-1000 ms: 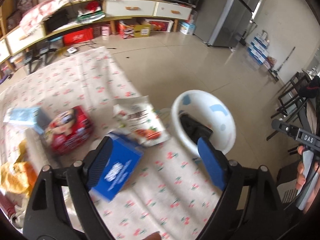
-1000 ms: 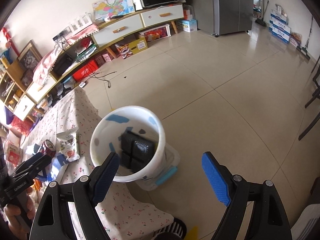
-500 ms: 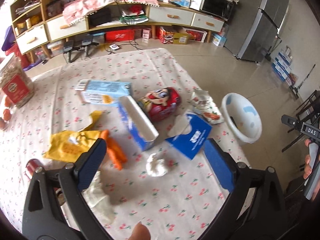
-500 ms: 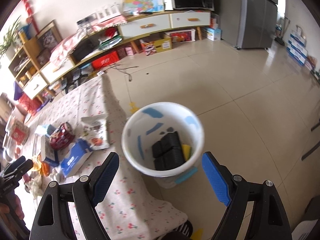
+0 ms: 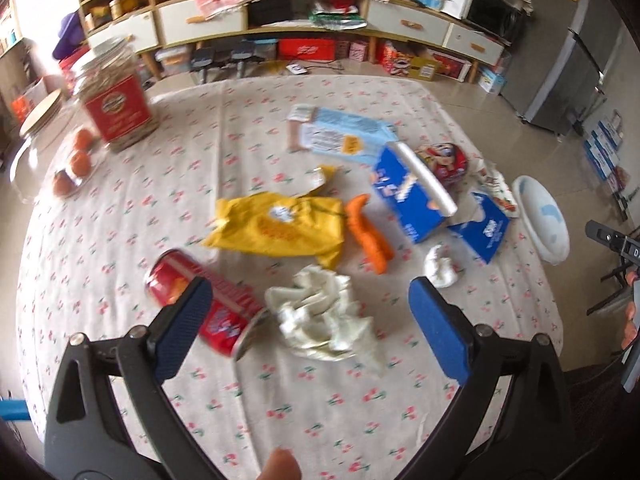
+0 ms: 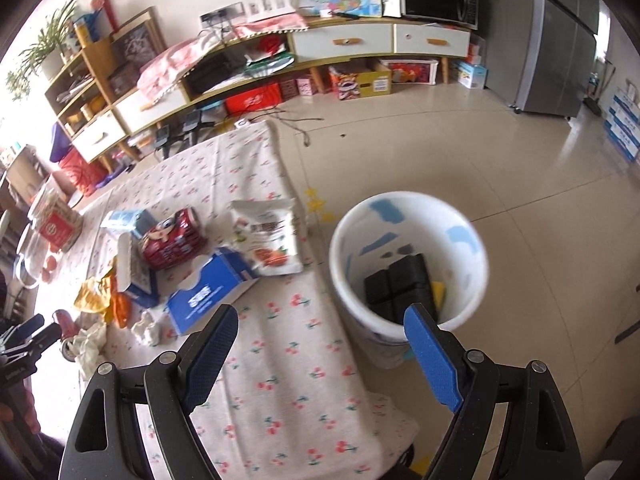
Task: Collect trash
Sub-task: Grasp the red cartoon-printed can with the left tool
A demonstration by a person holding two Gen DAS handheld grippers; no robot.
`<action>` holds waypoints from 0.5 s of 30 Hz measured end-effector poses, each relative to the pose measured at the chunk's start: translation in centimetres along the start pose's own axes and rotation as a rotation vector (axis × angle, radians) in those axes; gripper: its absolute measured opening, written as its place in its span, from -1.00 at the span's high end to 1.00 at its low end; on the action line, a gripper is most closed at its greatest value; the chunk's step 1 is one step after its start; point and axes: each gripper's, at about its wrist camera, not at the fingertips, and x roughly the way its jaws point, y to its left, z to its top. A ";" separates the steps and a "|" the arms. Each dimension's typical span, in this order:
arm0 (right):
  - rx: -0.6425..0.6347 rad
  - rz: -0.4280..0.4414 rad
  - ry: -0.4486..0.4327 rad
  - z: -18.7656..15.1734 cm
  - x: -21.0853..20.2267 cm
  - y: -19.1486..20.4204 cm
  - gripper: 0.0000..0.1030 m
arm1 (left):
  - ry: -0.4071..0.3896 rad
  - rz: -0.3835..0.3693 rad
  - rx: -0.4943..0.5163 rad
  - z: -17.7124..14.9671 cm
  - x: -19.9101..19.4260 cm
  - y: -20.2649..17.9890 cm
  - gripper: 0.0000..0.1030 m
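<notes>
My left gripper (image 5: 308,312) is open and empty above a crumpled white wrapper (image 5: 324,320) on the cherry-print tablecloth (image 5: 160,200). A crushed red can (image 5: 208,304) lies by its left pad. Farther off lie a yellow bag (image 5: 280,228), an orange piece (image 5: 366,236), blue boxes (image 5: 412,192), a small white wad (image 5: 440,270) and a snack pouch (image 6: 266,236). My right gripper (image 6: 320,330) hangs open and empty over the table's edge beside the white bin (image 6: 408,264), which holds a black tray (image 6: 400,284) and something yellow.
A red-labelled jar (image 5: 114,96) and oranges (image 5: 78,160) sit at the table's far left. The bin (image 5: 542,216) stands on the tiled floor past the right edge. Shelving (image 6: 280,60) and a fridge (image 6: 568,40) line the back wall.
The left gripper swung left from the bin side to above the wrapper and can, and its jaws widened. The right gripper shifted so the bin moved right in its view.
</notes>
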 end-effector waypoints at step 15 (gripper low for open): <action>-0.087 0.017 0.062 1.1 4.0 6.8 -0.68 | 0.105 -0.065 -0.293 -1.6 2.4 8.2 -0.90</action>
